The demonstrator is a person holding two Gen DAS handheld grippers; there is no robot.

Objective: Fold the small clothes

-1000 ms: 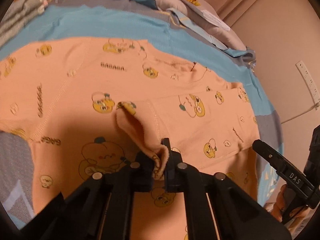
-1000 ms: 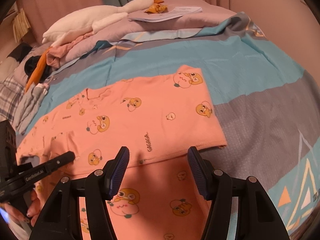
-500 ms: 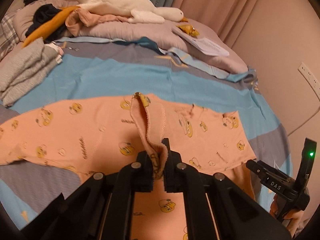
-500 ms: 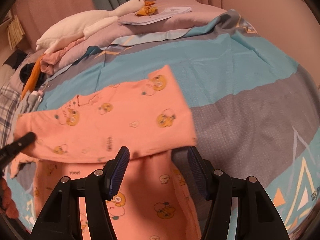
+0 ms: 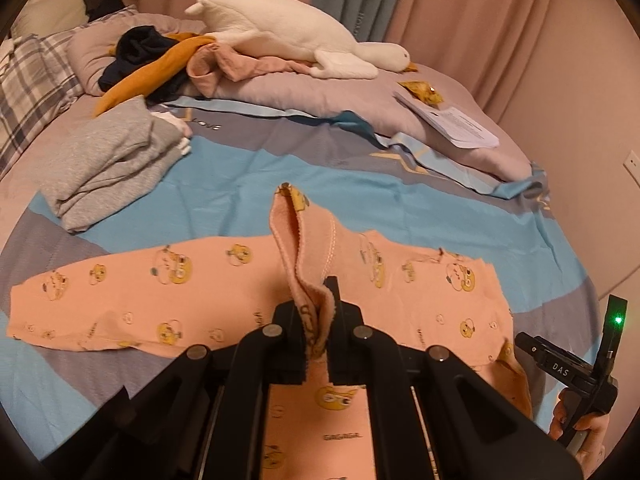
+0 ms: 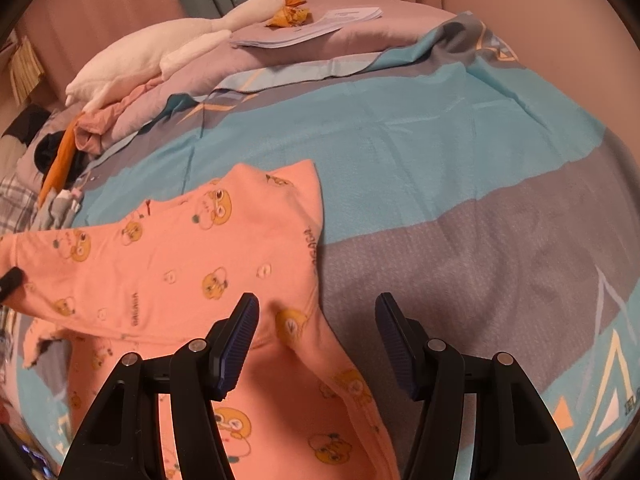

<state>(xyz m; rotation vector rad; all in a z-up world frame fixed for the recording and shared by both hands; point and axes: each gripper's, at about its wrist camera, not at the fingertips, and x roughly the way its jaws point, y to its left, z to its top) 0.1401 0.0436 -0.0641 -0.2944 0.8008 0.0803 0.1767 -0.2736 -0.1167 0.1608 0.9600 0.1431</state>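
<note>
A small pink garment printed with yellow ducks (image 5: pixel 192 280) lies on the blue and grey bedspread (image 5: pixel 224 176). My left gripper (image 5: pixel 316 328) is shut on a pinched edge of the garment and holds it lifted, so a ridge of cloth rises from the jaws. The same garment (image 6: pixel 168 272) fills the left of the right wrist view, partly lifted off the bed. My right gripper (image 6: pixel 316 344) is open and empty above the garment's right edge. The right gripper's body (image 5: pixel 576 368) shows at the lower right of the left wrist view.
A white goose plush (image 5: pixel 288 36) lies on the grey pillow (image 5: pixel 320 96) at the head of the bed, with piled clothes (image 5: pixel 160 64) beside it. Folded grey clothes (image 5: pixel 104 160) sit at the left. Papers (image 5: pixel 456 124) rest at the right. Pink curtains (image 5: pixel 460 8) stand behind.
My left gripper has lifted and pulled back with the pinched garment edge, raising the cloth off the bed; more of the bed's head shows. My right gripper has stayed open.
</note>
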